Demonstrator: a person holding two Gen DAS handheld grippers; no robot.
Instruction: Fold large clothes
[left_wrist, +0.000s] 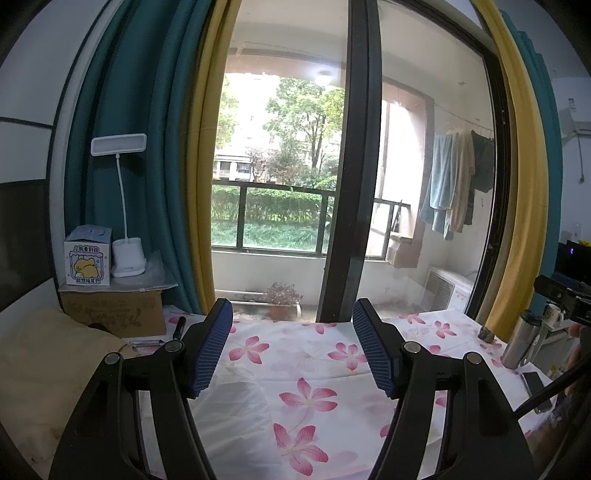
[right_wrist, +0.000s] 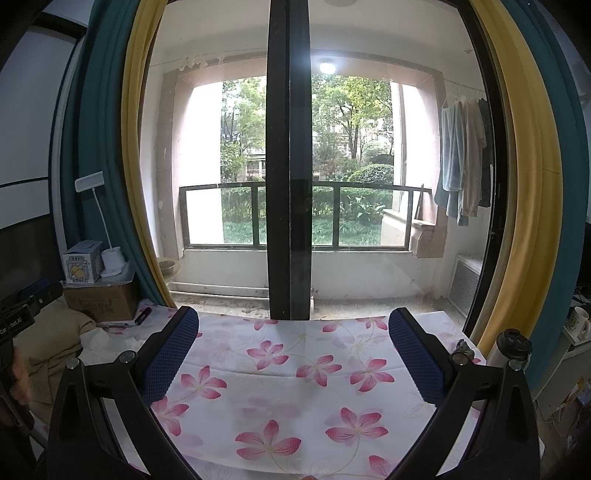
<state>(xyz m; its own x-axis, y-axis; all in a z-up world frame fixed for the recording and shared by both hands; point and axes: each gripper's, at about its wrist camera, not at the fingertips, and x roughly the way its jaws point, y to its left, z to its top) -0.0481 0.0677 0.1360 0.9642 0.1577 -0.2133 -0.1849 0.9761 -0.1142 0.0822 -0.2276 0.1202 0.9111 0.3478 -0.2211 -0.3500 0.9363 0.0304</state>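
A white cloth with pink flowers (left_wrist: 299, 387) lies spread flat over the table below me; it also shows in the right wrist view (right_wrist: 295, 373), with a crease across its middle. My left gripper (left_wrist: 291, 321) is open and empty, held above the cloth, blue pads wide apart. My right gripper (right_wrist: 293, 328) is open and empty too, above the cloth's far half. The right gripper's body shows at the right edge of the left wrist view (left_wrist: 565, 295). The left gripper's body shows at the left edge of the right wrist view (right_wrist: 26, 314).
A cardboard box (left_wrist: 114, 310) with a small carton (left_wrist: 88, 258) and a white desk lamp (left_wrist: 127, 258) stands at the far left. A beige pillow (left_wrist: 48, 358) lies left. A steel flask (left_wrist: 521, 339), a phone (left_wrist: 535, 387) and a mug (right_wrist: 578, 323) are right. Glass doors (right_wrist: 288, 166) rise behind.
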